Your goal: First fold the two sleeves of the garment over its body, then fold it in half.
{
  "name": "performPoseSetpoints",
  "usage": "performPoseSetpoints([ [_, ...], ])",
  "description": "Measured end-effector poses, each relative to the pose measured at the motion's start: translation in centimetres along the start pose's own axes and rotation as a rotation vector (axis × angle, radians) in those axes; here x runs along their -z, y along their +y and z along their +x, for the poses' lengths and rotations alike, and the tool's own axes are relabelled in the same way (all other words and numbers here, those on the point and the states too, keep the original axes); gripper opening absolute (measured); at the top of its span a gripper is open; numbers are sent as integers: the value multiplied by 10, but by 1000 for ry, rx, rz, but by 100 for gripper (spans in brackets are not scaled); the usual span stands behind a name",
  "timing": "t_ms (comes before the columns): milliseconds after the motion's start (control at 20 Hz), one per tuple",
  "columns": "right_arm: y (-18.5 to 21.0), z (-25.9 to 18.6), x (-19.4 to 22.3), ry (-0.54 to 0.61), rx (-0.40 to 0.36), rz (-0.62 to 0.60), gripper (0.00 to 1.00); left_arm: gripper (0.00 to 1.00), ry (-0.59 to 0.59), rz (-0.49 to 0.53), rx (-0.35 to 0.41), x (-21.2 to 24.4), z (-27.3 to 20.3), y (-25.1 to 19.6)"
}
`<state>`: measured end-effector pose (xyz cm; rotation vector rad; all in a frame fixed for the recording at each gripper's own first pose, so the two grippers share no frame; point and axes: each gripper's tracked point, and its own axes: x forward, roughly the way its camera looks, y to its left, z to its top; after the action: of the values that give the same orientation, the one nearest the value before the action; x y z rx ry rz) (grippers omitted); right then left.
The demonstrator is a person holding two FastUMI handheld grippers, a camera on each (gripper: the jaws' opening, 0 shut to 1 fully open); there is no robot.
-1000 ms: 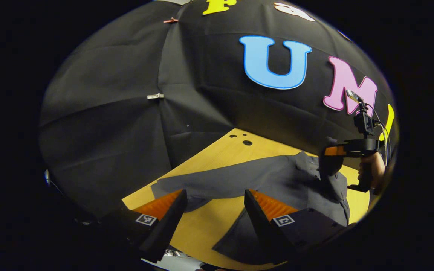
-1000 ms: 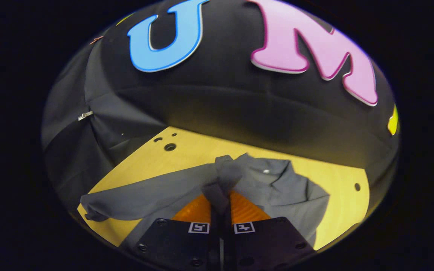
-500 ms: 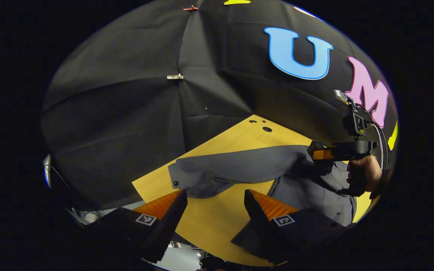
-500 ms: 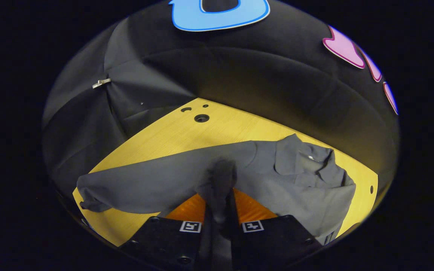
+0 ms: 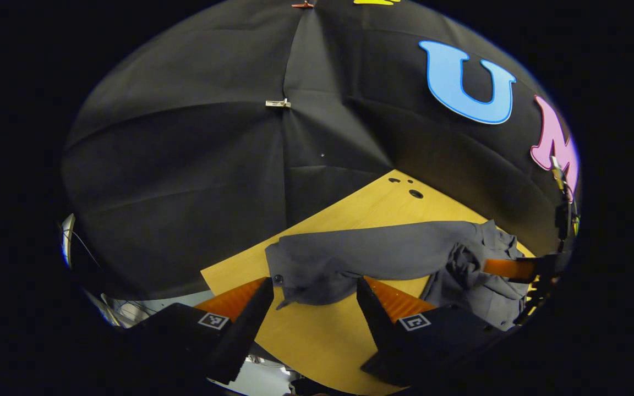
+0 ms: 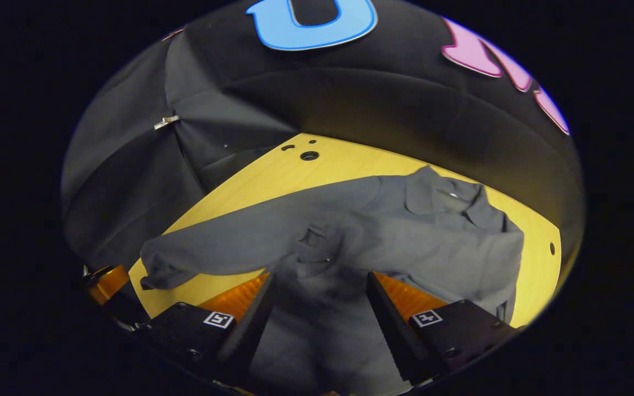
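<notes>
Wooden surface (image 6: 251, 187): grey garment (image 6: 405, 236), one sleeve (image 6: 223, 242) stretched outward awaiting folding; right claw (image 6: 317, 291) spread over its body, left claw (image 5: 311, 297) spread beside the cuff.

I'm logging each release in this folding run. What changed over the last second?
The right gripper let go: a second ago it was shut on a sleeve of the grey garment, now it is open and that sleeve lies on the body. The left gripper stayed open near the other sleeve, still stretched over the table.
</notes>
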<state>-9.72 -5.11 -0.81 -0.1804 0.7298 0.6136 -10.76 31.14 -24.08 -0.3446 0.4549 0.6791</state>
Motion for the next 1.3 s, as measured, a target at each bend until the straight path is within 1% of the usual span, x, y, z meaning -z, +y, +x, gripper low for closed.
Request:
performPoseSetpoints([
  [200,-60,-51,12,-38,115,42,100,96,32,5,-18,1,42,8],
  [400,-112,-98,31,-56,230,155,100,96,65,25,-53,5,76,19],
  [500,-133,-120,47,-63,297,191,100,96,79,32,-71,8,89,23],
  [550,-142,-130,57,-58,327,212,100,92,89,33,-81,11,94,25],
  [600,-148,-139,69,-50,353,242,100,96,91,32,-86,13,98,26],
  [650,-152,-148,80,-42,375,273,100,96,94,31,-86,14,100,27],
  [750,-159,-164,100,-32,417,335,100,96,106,41,-88,18,105,27],
  [900,-160,-188,120,-38,453,420,100,96,150,50,-74,28,110,23],
  [950,-161,-195,123,-45,466,436,100,94,161,77,-92,27,110,25],
  [1000,-162,-201,127,-52,480,447,100,94,150,106,-71,28,113,20],
  [1050,-163,-207,131,-58,492,453,100,86,150,126,-50,30,116,15],
  [1150,-164,-213,136,-61,506,458,100,60,135,146,-25,30,123,2],
  [1300,-166,-213,134,-76,514,474,100,39,130,141,3,31,119,-4],
])
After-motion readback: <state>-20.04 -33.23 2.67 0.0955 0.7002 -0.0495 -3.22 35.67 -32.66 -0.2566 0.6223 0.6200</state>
